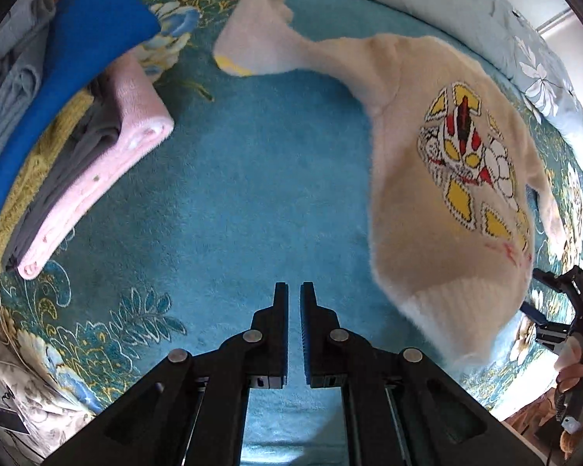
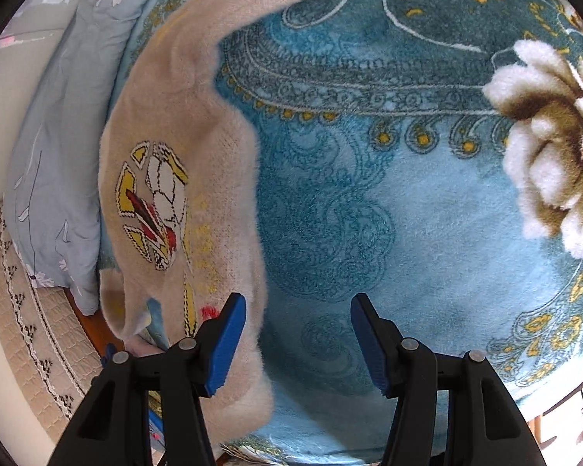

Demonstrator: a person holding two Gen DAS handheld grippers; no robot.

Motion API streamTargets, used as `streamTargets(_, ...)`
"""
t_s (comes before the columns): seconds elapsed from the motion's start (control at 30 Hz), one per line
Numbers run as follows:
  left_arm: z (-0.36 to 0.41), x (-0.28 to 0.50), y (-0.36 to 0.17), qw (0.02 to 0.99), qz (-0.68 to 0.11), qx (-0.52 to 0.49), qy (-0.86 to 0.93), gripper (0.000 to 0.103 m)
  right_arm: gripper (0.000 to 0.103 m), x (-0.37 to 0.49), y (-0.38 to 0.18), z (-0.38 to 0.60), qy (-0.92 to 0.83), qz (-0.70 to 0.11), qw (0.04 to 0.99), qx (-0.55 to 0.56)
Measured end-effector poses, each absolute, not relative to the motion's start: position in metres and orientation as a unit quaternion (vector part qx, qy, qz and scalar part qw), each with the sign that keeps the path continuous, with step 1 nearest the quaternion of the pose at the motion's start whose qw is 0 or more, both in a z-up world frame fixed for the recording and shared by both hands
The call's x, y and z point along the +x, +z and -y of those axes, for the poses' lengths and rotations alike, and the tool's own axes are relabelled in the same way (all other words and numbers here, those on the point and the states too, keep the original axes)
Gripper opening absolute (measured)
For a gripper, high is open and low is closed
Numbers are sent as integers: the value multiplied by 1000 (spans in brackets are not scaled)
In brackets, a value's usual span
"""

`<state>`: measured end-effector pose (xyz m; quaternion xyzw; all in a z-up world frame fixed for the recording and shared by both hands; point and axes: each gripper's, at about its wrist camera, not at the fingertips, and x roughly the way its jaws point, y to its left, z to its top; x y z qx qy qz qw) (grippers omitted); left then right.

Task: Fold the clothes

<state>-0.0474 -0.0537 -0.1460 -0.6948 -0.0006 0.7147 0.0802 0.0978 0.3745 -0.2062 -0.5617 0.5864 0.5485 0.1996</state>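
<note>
Tongs first: the left tongs [image 1: 294,291] sit nearly closed on nothing above the teal blanket [image 1: 252,178]; the right tongs [image 2: 298,310] gape wide, empty, beside the hem. The cream sweater [image 1: 427,194] lies spread, fuzzy and limp, likely light; hem corners or shoulders look best to pinch. Open blanket lies leftward; folded clothes [image 1: 77,147] crowd the far left.

1. We hold our left tongs [image 1: 294,291] pointing forward and down, the two black fingers nearly together with only a thin slit between them, nothing in it.
2. Our right tongs [image 2: 298,312] stand spread wide, blue pads [image 2: 229,341] facing each other across an empty gap.
3. In the left wrist view, our right hand [image 1: 577,361] grips its handle at the far right edge.
</note>
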Motion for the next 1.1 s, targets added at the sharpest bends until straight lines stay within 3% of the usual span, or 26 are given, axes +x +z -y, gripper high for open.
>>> streamTargets(0.2, 5, -74, -115, 138, 15, -660, 738, 5, 60, 94, -237, -355, 514, -583, 190, -600)
streamTargets(0.37, -55, -72, -105, 204, -13, -651, 731, 6, 60, 77, -221, -343, 537, -630, 126, -546)
streamTargets(0.43, -74, -72, -99, 222, -23, -647, 729, 10, 60, 65, -209, -346, 552, -648, 99, -516)
streamTargets(0.5, -85, -68, -95, 227, -23, -647, 727, 21, 60, 48, -200, -349, 565, -653, 78, -499)
streamTargets(1.1, -58, -111, -124, 155, 52, -690, 705, 29, 61, -55, -248, -337, 543, -571, 85, -609)
